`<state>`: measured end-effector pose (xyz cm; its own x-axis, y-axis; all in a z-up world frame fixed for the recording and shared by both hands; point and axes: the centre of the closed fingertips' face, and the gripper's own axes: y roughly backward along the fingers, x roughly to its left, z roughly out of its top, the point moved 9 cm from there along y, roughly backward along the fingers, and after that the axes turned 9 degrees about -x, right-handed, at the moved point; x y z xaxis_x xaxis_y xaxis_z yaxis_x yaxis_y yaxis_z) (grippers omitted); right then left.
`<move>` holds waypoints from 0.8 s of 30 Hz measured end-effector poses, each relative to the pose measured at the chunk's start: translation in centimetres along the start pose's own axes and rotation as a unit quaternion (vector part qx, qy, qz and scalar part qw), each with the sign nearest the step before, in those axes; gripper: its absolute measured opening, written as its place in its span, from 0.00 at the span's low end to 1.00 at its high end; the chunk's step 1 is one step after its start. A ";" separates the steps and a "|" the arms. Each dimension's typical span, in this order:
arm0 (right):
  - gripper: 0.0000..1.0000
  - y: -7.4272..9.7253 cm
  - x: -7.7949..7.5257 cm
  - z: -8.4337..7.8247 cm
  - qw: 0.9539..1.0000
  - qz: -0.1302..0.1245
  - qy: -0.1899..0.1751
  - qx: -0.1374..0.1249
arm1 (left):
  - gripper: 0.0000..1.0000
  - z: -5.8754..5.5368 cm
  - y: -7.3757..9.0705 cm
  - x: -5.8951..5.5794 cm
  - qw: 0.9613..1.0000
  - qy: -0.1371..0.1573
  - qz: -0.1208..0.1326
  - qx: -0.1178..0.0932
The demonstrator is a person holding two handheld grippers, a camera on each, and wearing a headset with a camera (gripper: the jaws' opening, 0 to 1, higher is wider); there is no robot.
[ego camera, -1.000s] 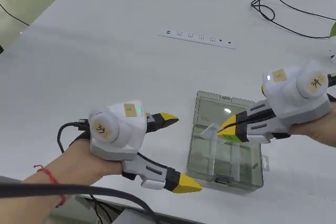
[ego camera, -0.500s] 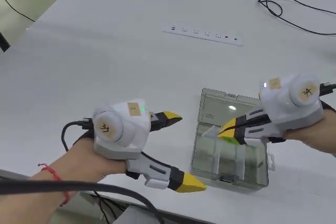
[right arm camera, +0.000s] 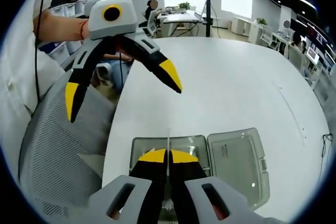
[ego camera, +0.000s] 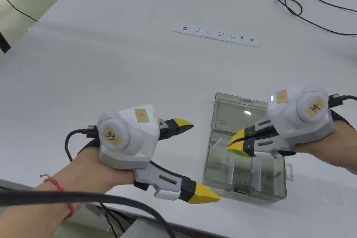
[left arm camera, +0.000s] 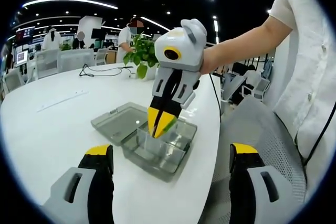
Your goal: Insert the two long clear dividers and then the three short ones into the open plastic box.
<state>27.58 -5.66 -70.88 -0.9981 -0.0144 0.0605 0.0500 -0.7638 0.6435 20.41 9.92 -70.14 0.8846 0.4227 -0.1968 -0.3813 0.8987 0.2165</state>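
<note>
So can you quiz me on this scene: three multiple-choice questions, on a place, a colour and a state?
1. The right gripper, holding a clear divider, is: A over the open plastic box; B on the floor; C by a wall.
2. The fingertips are: A red; B yellow; C blue.
3. The left gripper is: A open; B shut on a cable; C shut on a lid.
Answers: A, its tips point down at the box; B, the tips show yellow; A, its jaws stand wide apart, nothing between.
</note>
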 end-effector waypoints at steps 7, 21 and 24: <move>0.02 -0.9 -0.2 -0.4 1.000 0.002 0.004 0.009 | 0.93 0.0 -0.1 0.0 1.000 0.002 0.000 -0.001; 0.02 -2.6 -0.4 -1.3 0.999 0.010 0.001 0.043 | 0.94 -0.3 0.0 0.2 1.000 0.004 -0.002 0.002; 0.03 -2.8 -0.4 -1.5 0.999 0.012 0.002 0.052 | 0.94 -0.3 -0.1 0.2 1.000 0.004 -0.002 0.003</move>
<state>27.79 -4.44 -73.86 -0.9967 -0.0352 0.0731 0.0770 -0.6921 0.7176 20.55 9.99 -70.47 0.8842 0.4194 -0.2055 -0.3754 0.9000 0.2217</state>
